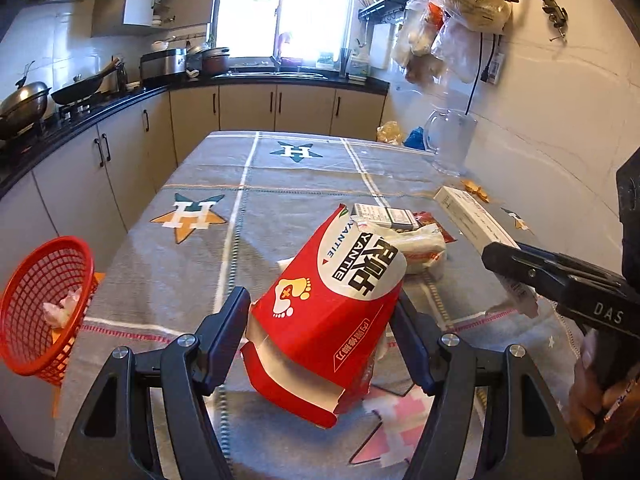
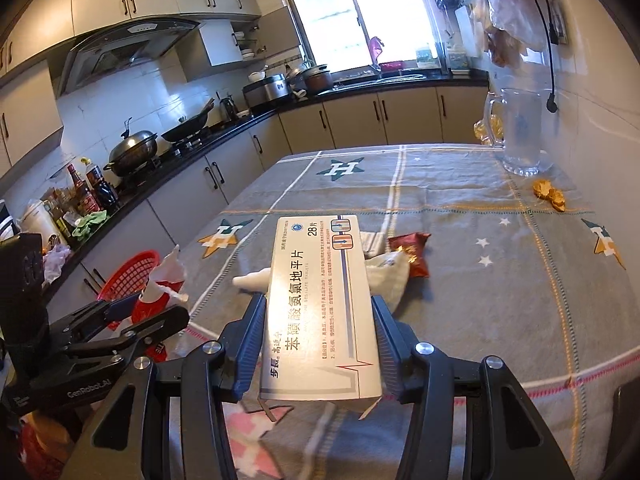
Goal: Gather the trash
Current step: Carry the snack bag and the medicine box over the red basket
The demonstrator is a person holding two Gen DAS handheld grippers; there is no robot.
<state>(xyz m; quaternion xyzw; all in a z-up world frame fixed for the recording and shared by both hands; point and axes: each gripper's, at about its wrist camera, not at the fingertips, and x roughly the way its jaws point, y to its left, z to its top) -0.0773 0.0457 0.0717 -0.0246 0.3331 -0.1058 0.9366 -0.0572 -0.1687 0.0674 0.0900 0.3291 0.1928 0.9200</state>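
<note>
My left gripper (image 1: 320,320) is shut on a torn red-and-white carton (image 1: 332,292), holding it tilted above the grey tablecloth (image 1: 208,184). My right gripper (image 2: 318,336) is shut on a long white medicine box (image 2: 320,292), also lifted off the cloth. A red mesh basket (image 1: 40,312) with crumpled tissue inside sits off the table's left edge. In the left wrist view the right gripper (image 1: 508,268) comes in from the right with the white box (image 1: 472,220). The right wrist view shows the left gripper (image 2: 152,312) low on the left, the basket (image 2: 132,276) behind it.
More litter lies mid-table: a small grey box (image 1: 384,216), a white crumpled bag (image 2: 388,276), a red snack wrapper (image 2: 412,252) and orange peels (image 2: 550,196). A clear glass pitcher (image 2: 524,132) stands at the far right by the wall. Kitchen counters run along the left and back.
</note>
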